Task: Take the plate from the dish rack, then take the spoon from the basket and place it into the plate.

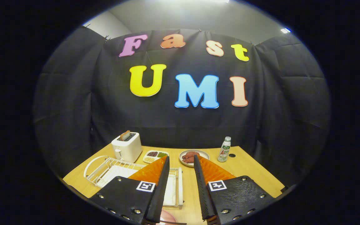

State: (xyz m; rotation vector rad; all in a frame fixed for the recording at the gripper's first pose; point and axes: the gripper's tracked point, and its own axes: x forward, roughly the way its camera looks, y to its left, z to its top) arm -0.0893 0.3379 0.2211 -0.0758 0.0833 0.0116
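The gripper [181, 161] hangs above the wooden table [248, 168], its fingers spread apart with nothing between them. Under the left finger sits the white wire dish rack [105, 167]. A pink plate [167, 217] edge peeks out near, between the fingers. Beyond them stand a toaster [127, 147], a divided snack tray [155, 155], a dish of food [193, 157] and a small bottle [224, 149].
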